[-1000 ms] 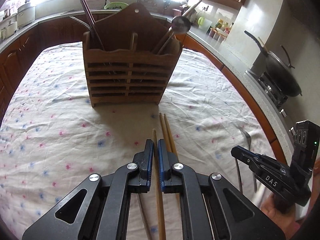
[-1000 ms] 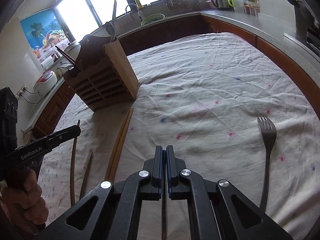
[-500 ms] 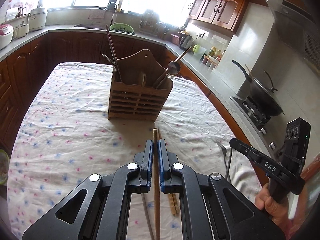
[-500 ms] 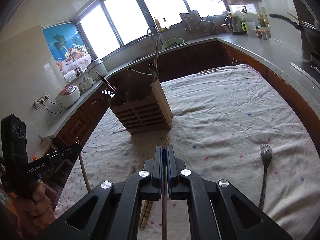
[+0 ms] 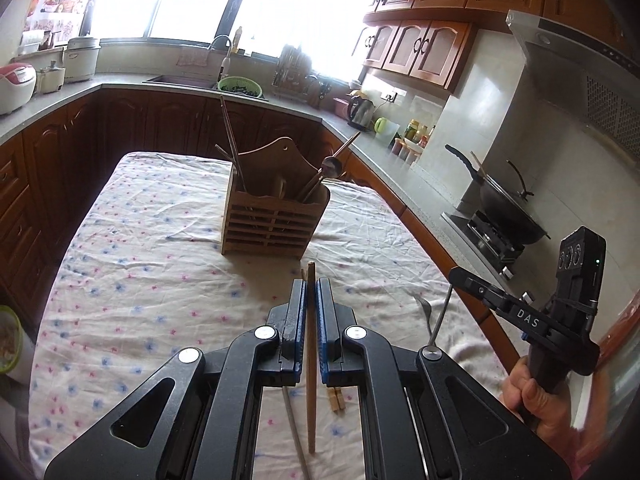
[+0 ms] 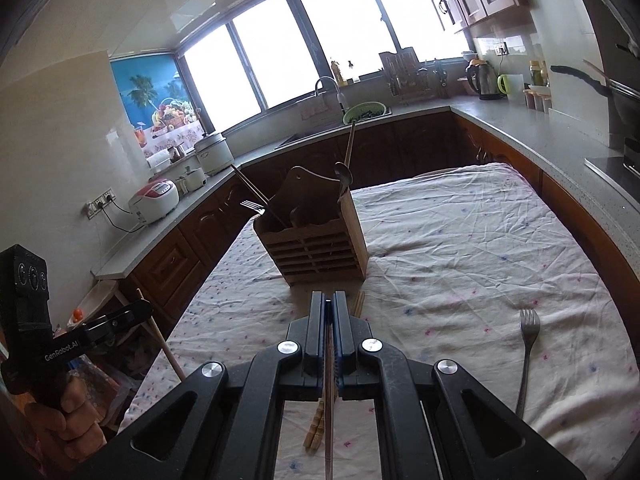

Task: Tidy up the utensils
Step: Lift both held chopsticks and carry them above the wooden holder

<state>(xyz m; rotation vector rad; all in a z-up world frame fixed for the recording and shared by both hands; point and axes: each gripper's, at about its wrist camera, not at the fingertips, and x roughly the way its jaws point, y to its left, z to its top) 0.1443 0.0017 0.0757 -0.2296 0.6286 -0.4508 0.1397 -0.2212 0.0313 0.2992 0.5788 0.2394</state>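
A wooden chopstick (image 5: 311, 360) is clamped in the left gripper (image 5: 311, 292), a thin metal utensil (image 6: 329, 420) in the right gripper (image 6: 329, 304) — either could be jammed against the rim of the holder (image 5: 276, 220) if lowered off-line.

A wok (image 5: 508, 208) sits on the stove, a kettle (image 5: 361, 110) and green mug (image 5: 382, 125) stand along the surface, a rice cooker (image 6: 156, 200) sits near the window.

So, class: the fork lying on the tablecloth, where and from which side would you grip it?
Grip the fork at mid-handle, coming from above with the jaws across it. It lies flat on the tablecloth, tines pointing away, and the handle is its long, narrow part.
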